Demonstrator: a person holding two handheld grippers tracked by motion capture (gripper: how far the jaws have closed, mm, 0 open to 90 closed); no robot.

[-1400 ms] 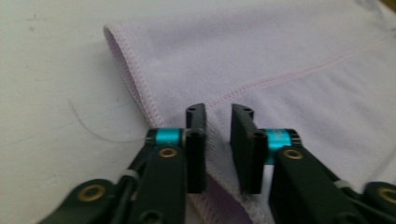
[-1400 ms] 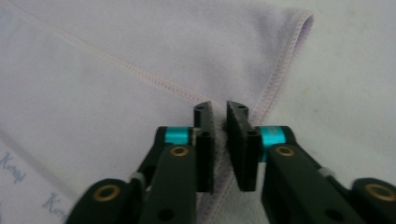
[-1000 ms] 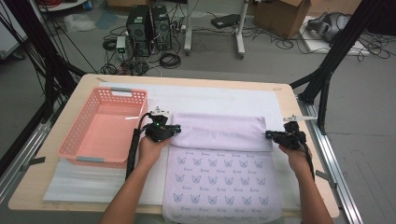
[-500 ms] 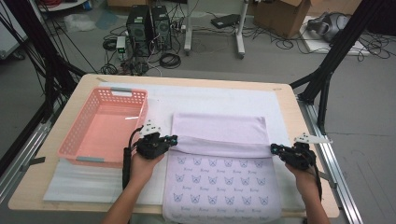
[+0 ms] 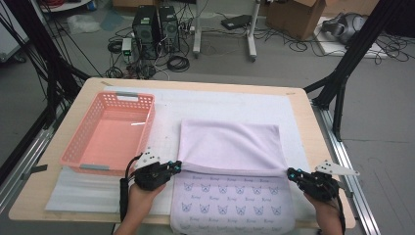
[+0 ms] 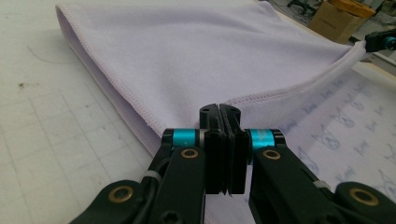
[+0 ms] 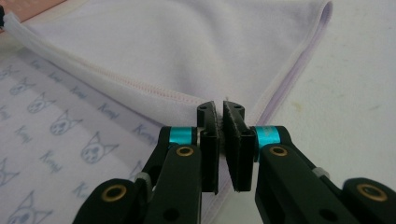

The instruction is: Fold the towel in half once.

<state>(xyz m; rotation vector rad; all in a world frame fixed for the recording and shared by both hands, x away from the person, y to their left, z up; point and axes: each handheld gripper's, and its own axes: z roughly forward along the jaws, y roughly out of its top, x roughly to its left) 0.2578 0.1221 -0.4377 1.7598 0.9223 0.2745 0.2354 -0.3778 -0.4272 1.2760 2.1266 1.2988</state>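
A lavender towel lies on the white mat, its far part folded over toward me, plain side up. The cat-printed side shows nearer the table's front edge. My left gripper is shut on the folded flap's left corner, and my right gripper is shut on its right corner. In the left gripper view the jaws pinch the stitched hem of the towel, with the other gripper far off at the right. In the right gripper view the jaws clamp the towel's corner.
A pink plastic basket stands empty on the left of the table, close to my left hand. The white mat covers most of the wooden tabletop. Black frame legs and cables stand beyond the table.
Both grippers have moved toward the table's front edge with the towel's corners. The plain folded flap now covers more of the printed side.
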